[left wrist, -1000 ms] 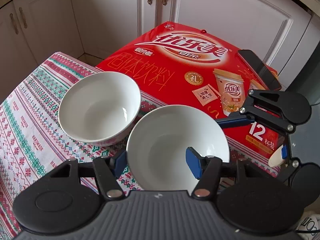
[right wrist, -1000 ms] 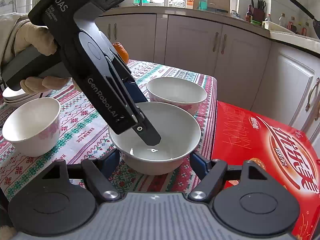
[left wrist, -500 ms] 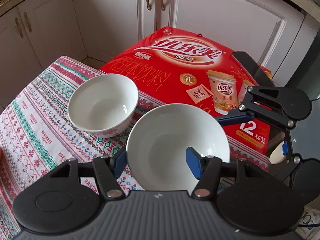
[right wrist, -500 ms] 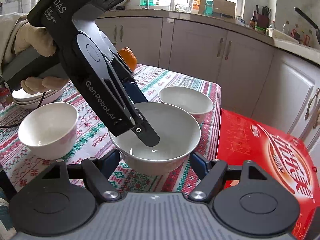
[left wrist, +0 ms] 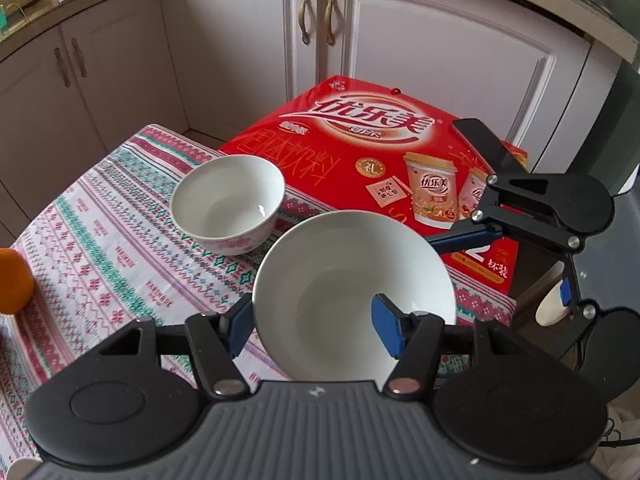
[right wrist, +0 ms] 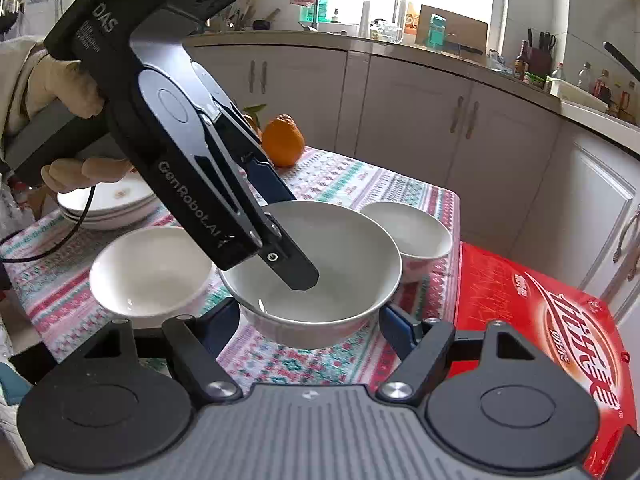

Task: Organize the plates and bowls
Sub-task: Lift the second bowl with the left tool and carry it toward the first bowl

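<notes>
Crowded by two smaller white floral bowls; left gripper seemingly clamping wide white ceramic bowl's rim, right gripper spread wide.

The left wrist view sits just behind the left tongs and looks down and forward along them, very near the wide bowl gripped at its rim, with a red box and cupboard doors beyond the table. The right wrist view sits behind the right tongs, lower and more level, facing across the table toward the window. Both views share the wide bowl, a smaller bowl beyond it, the orange, and each other's tongs.
</notes>
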